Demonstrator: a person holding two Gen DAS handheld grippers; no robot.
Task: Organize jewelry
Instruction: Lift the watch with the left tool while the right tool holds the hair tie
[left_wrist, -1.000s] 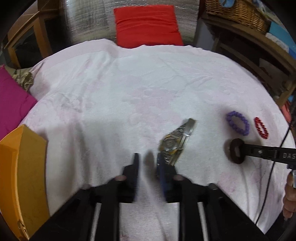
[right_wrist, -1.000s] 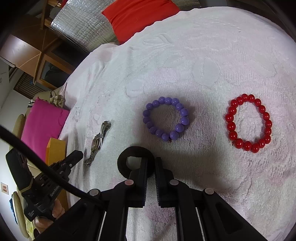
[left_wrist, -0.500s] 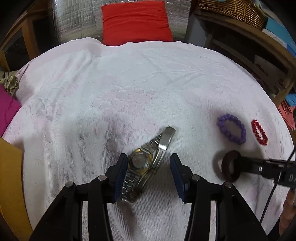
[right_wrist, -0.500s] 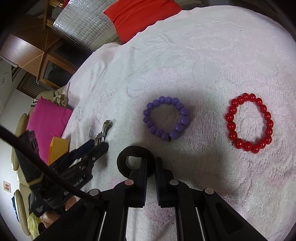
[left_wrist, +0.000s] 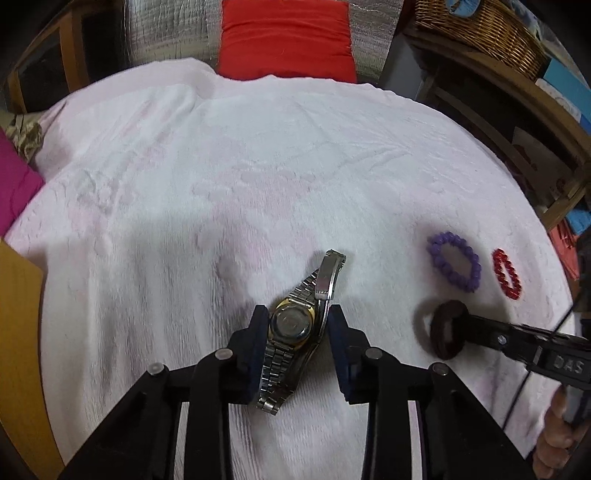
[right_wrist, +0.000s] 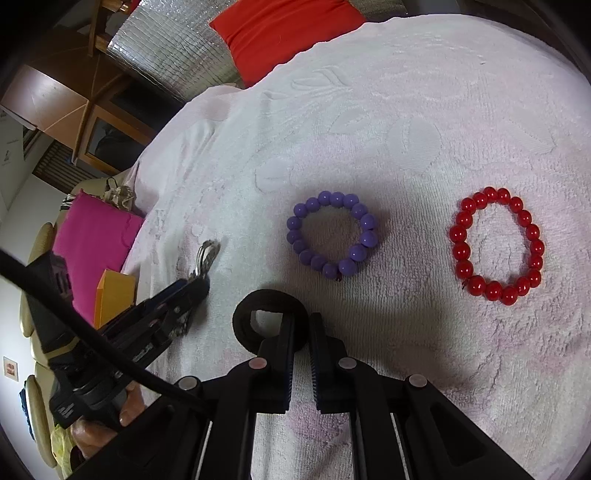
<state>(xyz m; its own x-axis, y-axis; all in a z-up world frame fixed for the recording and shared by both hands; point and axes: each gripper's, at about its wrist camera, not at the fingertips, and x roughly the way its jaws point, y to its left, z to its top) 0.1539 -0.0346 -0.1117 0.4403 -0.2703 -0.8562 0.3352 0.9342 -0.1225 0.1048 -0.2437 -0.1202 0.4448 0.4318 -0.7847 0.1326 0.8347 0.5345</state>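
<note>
Steel watch (left_wrist: 291, 332) lies case-up between the left gripper (left_wrist: 297, 325) pads, jaws apart and straddling it for a sideways pinch | right gripper (right_wrist: 301, 334) clamped on dark ring (right_wrist: 271, 319), beside purple bracelet (right_wrist: 332, 234), likely to line it up.

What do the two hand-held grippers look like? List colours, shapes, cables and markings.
Left hand-held gripper: black angular linkage arms, silver round pivot pins, dark blue finger pads. Right hand-held gripper: the same black build and silver pins, dark ribbed pads, a black cable; in the left view its body bears raised letters "DAS".
</note>
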